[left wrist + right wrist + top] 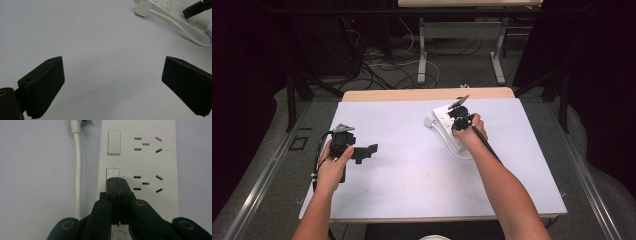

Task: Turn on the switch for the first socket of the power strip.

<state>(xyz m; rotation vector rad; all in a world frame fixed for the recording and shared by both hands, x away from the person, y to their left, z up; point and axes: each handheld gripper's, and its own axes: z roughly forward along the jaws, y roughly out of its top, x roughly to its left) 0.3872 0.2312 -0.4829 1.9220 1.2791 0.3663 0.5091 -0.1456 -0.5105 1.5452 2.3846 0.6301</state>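
The right hand-held gripper (117, 180) is fully closed with nothing between its jaws, and its joined tips press on the second rocker switch (112, 173) of the white power strip (150, 162). In the high view the strip (443, 116) lies on the far right part of the tabletop (412, 165), with its plug (428, 121) just beside it on the left and its cord (78, 170) running along the strip's edge. The left hand-held gripper (362, 151) rests well apart at the left side of the tabletop, jaws wide open and holding nothing; its own view shows bare surface between the pads, with the strip (175, 17) and the plug (143, 8) far off. The step in hand looks like toggling that switch with the closed tips. Several things could spoil it from here. The strip is light, and nothing is seen holding it down, so a push that is not straight down could slide or swivel it instead of flipping the rocker. The tips sit towards the near end of the switch; if that end is already down, the press does nothing. A slip sideways could put the tips onto the socket holes (146, 182) beside it, or onto the next switch (114, 142) beyond. The idle left hand-held gripper could steady the strip, but it stands too far away to help as things are.
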